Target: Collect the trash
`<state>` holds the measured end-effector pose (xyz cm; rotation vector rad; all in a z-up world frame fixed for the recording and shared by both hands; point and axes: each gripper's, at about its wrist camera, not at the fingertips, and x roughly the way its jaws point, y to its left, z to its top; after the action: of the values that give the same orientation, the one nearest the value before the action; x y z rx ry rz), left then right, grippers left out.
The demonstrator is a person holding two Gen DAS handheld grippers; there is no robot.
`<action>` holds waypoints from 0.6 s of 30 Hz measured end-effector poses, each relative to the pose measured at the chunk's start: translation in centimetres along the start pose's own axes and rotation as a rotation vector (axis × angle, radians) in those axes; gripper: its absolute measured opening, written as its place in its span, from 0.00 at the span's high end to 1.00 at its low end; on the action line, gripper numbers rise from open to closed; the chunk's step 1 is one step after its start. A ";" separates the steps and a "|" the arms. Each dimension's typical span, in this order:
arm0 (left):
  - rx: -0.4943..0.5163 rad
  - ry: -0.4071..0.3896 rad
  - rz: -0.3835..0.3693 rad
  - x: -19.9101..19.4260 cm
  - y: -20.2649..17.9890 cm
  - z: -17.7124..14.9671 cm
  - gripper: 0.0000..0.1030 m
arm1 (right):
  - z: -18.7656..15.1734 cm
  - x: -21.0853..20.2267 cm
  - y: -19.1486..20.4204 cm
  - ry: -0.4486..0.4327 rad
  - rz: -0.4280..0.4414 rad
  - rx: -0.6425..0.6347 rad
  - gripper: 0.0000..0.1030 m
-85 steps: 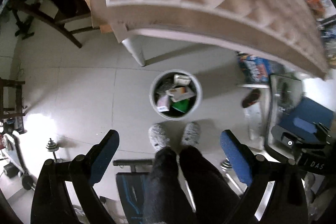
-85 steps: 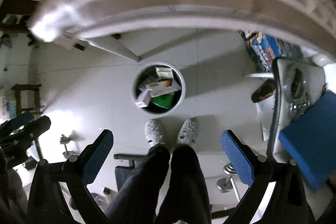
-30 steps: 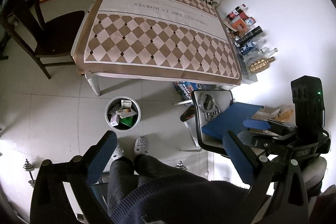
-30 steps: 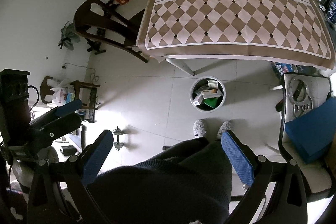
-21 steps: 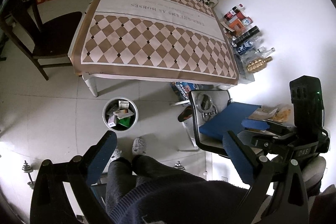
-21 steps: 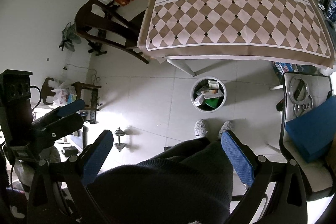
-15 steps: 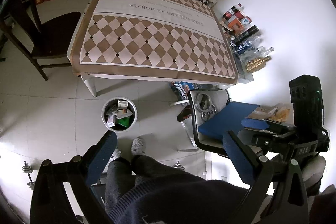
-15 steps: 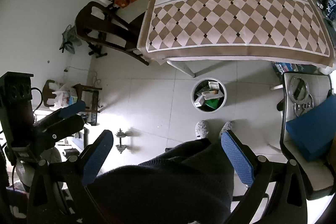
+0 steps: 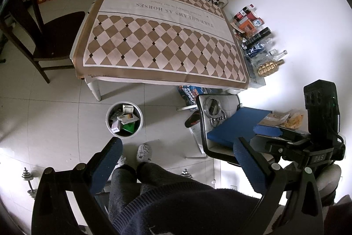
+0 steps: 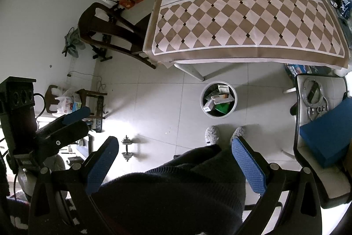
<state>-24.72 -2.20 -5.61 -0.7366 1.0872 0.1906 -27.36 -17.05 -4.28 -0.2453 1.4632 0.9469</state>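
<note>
A round white trash bin [image 9: 109, 122] stands on the tiled floor by the table leg; it also shows in the right wrist view [image 10: 202, 107]. It holds several cartons and a green wrapper [image 9: 128, 127]. My left gripper [image 9: 176, 160] is open and empty, held high above the floor. My right gripper [image 10: 176, 158] is open and empty, also high up. Each gripper shows in the other's view, the right one [image 9: 286, 138] and the left one [image 10: 66, 122]. The person's legs and slippers [image 9: 144, 152] stand just before the bin.
A table with a checked cloth [image 9: 158, 41] has nothing lying on it. Bottles and boxes [image 9: 255, 36] stand along the wall. A dark wooden chair [image 9: 44, 36] is at the left. An office chair with a blue box [image 9: 237, 127] is right. Dumbbells [image 10: 127, 149] lie on the floor.
Both grippers have risen from just above the bin to a high overview of the room since 2.8 s ago. Over the last second the views barely shift. Both stay open.
</note>
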 end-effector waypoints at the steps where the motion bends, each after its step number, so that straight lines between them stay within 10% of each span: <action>1: 0.000 -0.001 -0.001 0.0 0.0 0.0 0.00 | 0.0 0.0 0.0 -0.001 0.000 0.002 0.00; 18: 0.001 0.000 -0.002 -0.1 0.2 0.0 0.00 | -0.2 0.2 0.8 -0.003 0.006 -0.001 0.00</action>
<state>-24.91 -2.05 -5.61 -0.7363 1.0864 0.1885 -28.05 -16.60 -4.15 -0.2408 1.4611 0.9524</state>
